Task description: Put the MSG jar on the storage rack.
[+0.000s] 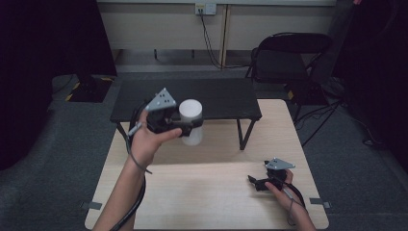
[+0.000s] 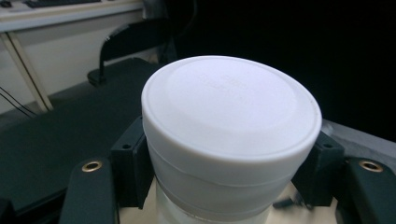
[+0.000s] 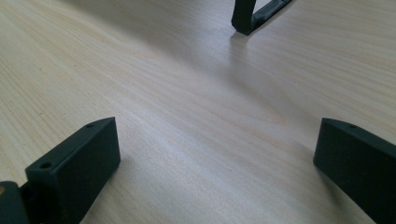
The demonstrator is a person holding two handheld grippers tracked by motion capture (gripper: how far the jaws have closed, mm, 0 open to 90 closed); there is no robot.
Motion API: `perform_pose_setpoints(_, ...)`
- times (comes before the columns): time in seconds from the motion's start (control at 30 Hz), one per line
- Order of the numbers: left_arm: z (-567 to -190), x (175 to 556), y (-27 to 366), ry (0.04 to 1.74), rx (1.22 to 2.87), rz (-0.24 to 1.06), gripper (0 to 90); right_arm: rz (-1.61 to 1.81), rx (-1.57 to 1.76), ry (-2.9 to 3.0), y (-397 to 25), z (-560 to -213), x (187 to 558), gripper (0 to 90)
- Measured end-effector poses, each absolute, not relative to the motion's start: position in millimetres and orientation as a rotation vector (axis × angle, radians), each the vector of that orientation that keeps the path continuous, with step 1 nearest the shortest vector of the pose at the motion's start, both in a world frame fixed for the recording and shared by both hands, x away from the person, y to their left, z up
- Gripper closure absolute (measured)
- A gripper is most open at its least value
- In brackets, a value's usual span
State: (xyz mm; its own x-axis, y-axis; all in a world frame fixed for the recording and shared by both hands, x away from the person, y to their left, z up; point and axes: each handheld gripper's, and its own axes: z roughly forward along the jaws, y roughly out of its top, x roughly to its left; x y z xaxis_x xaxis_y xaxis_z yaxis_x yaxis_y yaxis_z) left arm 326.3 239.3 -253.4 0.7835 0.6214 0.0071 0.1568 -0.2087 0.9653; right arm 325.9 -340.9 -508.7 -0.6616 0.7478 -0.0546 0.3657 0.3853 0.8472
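A white cylindrical container [image 1: 191, 120] with a white lid [image 2: 231, 102] is held upright over the far left part of the light wooden table [image 1: 207, 192]. My left gripper [image 1: 184, 128] is shut on it, with the black jaws pressed against its sides just below the lid. In the left gripper view, my left gripper [image 2: 227, 163] has the container between its jaws. My right gripper [image 1: 255, 182] rests low at the table's front right. It is open, and in the right gripper view bare wood lies between the jaws of my right gripper [image 3: 219, 163].
A low black bench [image 1: 216, 94] stands across the far end of the wooden table, one of its legs [image 3: 243, 18] ahead of my right gripper. A black folding chair [image 1: 288, 53] is behind at the right. Grey floor surrounds the table.
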Motion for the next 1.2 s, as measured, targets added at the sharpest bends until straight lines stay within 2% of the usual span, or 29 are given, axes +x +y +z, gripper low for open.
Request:
perform_pose_setpoints(0.27,-229.2,364.8,226.1,0.711,1.757,0.536,33.6,1.195,0.959,2.219,-341.0,-508.5,326.0,0.0)
perform_pose_setpoints(0.43,-233.2,388.8,214.2,0.798,1.768,0.594,33.5,1.196,0.957,2.220,-341.2,-508.5,326.1,0.0)
perform_pose_setpoints(0.6,-240.9,401.3,211.0,0.844,1.750,0.588,33.6,1.197,0.956,2.221,-341.5,-508.5,326.3,0.0)
perform_pose_setpoints(1.2,-251.5,409.4,208.1,0.882,1.717,0.597,33.5,1.199,0.954,2.224,-341.7,-508.5,326.5,0.0)
